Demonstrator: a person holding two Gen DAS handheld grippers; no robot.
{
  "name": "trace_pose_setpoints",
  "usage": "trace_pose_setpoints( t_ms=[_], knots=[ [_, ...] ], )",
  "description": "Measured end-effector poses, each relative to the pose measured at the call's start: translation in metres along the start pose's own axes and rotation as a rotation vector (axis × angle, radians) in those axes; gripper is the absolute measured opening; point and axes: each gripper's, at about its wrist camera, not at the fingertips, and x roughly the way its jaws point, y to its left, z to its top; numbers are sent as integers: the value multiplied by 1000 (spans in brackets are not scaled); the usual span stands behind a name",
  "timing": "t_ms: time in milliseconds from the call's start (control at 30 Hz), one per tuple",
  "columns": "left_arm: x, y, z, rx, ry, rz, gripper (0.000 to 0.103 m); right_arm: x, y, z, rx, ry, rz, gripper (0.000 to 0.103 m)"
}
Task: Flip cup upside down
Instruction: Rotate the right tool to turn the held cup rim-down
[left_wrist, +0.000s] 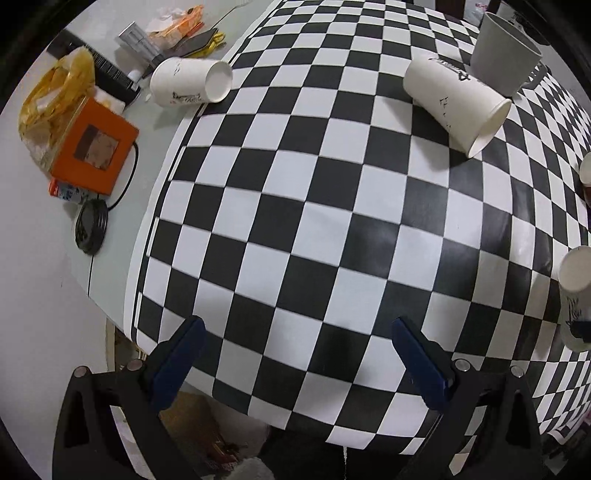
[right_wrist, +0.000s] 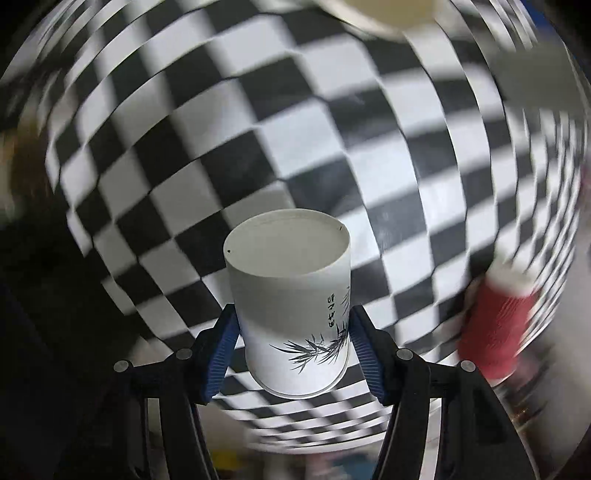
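Note:
My right gripper (right_wrist: 293, 315) is shut on a white paper cup with a bamboo print (right_wrist: 291, 295), held above the checkered cloth (right_wrist: 258, 129); its flat base points away from me and its rim toward me. The same cup shows at the right edge of the left wrist view (left_wrist: 576, 295). My left gripper (left_wrist: 295, 325) is open and empty over the near edge of the cloth (left_wrist: 295, 221). Two more white paper cups lie on their sides, one at the far left (left_wrist: 190, 82) and one at the far right (left_wrist: 458, 103).
A grey cup (left_wrist: 506, 51) stands behind the far right cup. A red cup (right_wrist: 495, 328) is blurred at the right. On the grey table left of the cloth are an orange box (left_wrist: 94, 147), a yellow bag (left_wrist: 55, 99), a black round disc with a cable (left_wrist: 90, 225) and packets (left_wrist: 177, 27).

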Motion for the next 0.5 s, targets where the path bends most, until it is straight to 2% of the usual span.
trace_pose_setpoints(
  t_ms=[133, 233, 333, 500],
  knots=[
    [-16, -22, 0, 27, -7, 9, 103, 14, -41, 0, 273, 52, 204, 62],
    [-17, -29, 1, 46, -4, 2, 103, 26, -57, -3, 395, 82, 315, 62],
    [-16, -34, 2, 64, -10, 2, 103, 33, -67, -5, 470, 91, 355, 63],
    [-15, -45, 3, 90, 0, 4, 103, 38, -71, -10, 510, 91, 386, 68]
  ],
)
